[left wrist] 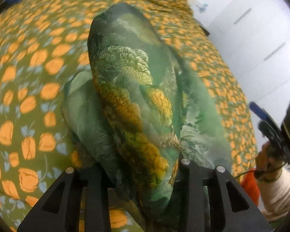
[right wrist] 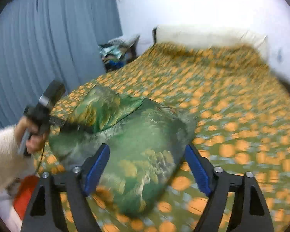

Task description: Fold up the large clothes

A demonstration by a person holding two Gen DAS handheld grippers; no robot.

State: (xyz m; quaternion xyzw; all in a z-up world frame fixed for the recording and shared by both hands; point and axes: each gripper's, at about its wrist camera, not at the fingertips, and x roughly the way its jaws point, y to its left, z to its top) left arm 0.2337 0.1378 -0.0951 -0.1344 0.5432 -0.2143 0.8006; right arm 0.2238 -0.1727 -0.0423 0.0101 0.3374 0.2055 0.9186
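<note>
Left wrist view: the green satin garment with gold-and-white feather print runs up the middle of the frame as a bunched ridge, its near end gathered between the black fingers of the left gripper. The fingers are clenched on that fold; cloth fills the gap and hides the pads. The rest of the garment lies on the olive bedspread with orange flower print. At the right edge, the right gripper, with one blue pad visible, is carried by a hand in a cream knitted sleeve, clear of the garment. White wardrobe doors stand behind.

Right wrist view: frame is motion-blurred. The right gripper has its blue-padded fingers spread wide, released. The garment lies between and ahead of them on the bedspread; the pads do not press it. At left, the left gripper reaches into the garment's far edge, the fingertips hidden in cloth. Grey pleated curtain behind; cream pillow at the head of the bed.
</note>
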